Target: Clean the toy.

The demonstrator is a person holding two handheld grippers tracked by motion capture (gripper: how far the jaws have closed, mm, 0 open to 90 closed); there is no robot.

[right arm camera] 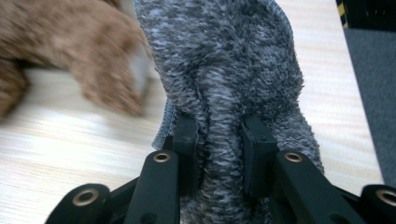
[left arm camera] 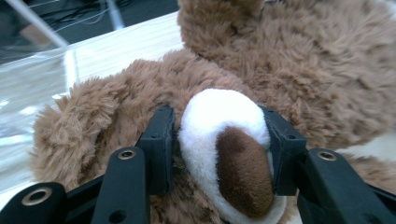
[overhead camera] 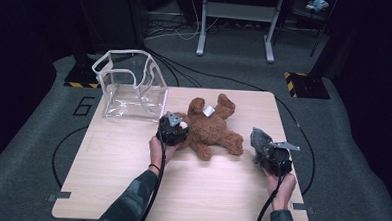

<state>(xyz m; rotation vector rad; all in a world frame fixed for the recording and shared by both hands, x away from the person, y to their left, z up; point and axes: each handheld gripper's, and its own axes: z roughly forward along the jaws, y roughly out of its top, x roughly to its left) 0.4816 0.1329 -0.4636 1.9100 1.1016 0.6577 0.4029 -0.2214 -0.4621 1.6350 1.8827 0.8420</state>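
1. The teddy bear (overhead camera: 210, 128) lies mid-table, its long axis running from its head near the left gripper (overhead camera: 172, 129) toward the feet at right.
2. That gripper pinches its white snout (left arm camera: 224, 140).
3. The right gripper (overhead camera: 274, 156) clamps a grey cloth (right arm camera: 233, 84).
4. A clear bag (overhead camera: 130, 85) stands at the table's (overhead camera: 130, 187) far-left corner.

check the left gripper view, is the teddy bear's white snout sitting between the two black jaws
Yes, in the left gripper view the teddy bear's white snout sits squeezed between the left gripper's two black jaws.
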